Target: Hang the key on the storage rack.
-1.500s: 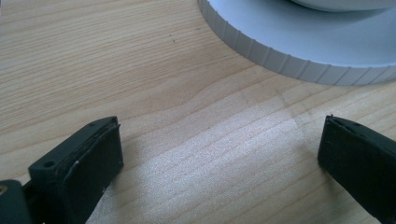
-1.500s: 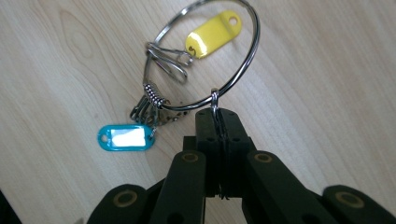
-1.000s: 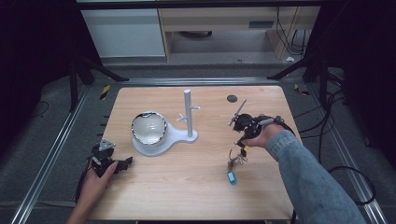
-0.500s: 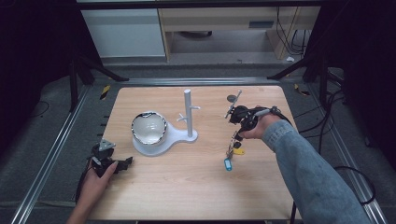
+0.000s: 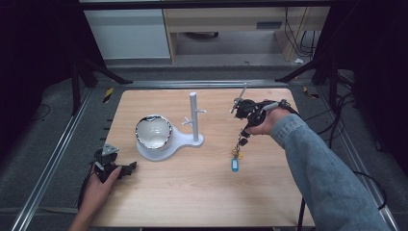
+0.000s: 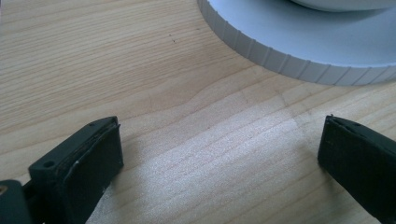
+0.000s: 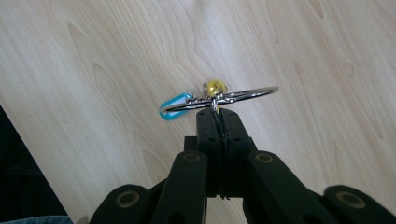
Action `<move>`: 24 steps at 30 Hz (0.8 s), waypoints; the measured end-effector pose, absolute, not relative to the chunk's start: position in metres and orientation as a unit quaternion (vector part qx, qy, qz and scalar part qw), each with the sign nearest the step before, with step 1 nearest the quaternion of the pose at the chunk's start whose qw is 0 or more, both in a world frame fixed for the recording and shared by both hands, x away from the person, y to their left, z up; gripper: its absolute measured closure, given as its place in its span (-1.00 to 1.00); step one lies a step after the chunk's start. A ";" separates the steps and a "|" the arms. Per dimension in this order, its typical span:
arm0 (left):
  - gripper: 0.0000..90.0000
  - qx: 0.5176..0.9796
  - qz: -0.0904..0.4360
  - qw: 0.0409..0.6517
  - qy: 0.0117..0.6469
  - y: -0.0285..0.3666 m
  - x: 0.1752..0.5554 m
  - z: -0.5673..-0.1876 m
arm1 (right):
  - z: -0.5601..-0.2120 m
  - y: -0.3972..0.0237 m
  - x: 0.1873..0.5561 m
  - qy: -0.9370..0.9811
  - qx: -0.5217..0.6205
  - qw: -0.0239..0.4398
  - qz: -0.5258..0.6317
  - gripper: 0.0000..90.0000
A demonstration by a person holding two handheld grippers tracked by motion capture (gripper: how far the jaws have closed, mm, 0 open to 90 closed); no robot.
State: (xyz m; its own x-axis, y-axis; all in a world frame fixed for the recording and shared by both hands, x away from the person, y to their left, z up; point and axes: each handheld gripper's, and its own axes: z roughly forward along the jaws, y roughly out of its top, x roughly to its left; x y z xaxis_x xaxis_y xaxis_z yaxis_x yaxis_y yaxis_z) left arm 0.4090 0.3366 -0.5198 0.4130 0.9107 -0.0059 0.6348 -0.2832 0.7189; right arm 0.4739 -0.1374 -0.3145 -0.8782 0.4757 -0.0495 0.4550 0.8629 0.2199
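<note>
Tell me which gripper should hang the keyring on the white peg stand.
Right, probably: the right gripper is shut on the keyring, lifted beside the peg stand. The left gripper sits open, low at the table's near corner.

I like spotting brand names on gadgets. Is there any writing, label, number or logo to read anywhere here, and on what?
None can be read.
The blue tag hanging from the key ring in the right gripper: its face is too small to tell.
The white stand, the bowl and the left gripper: no markings visible.

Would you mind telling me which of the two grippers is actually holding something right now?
The right gripper: its jaws are shut on the key ring, with blue and yellow tags hanging below. The left gripper rests open on the table, nothing between its jaws.
</note>
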 end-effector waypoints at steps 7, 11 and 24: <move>-1.00 0.773 0.209 0.329 0.500 0.337 0.409 -0.520 | -0.302 -0.133 0.475 0.965 0.237 0.056 0.099 0.97; -1.00 0.773 0.209 0.329 0.500 0.337 0.409 -0.520 | -0.296 -0.130 0.475 0.966 0.232 0.059 0.097 0.97; -1.00 0.773 0.209 0.330 0.500 0.337 0.409 -0.520 | -0.284 -0.130 0.476 0.966 0.233 0.058 0.093 0.97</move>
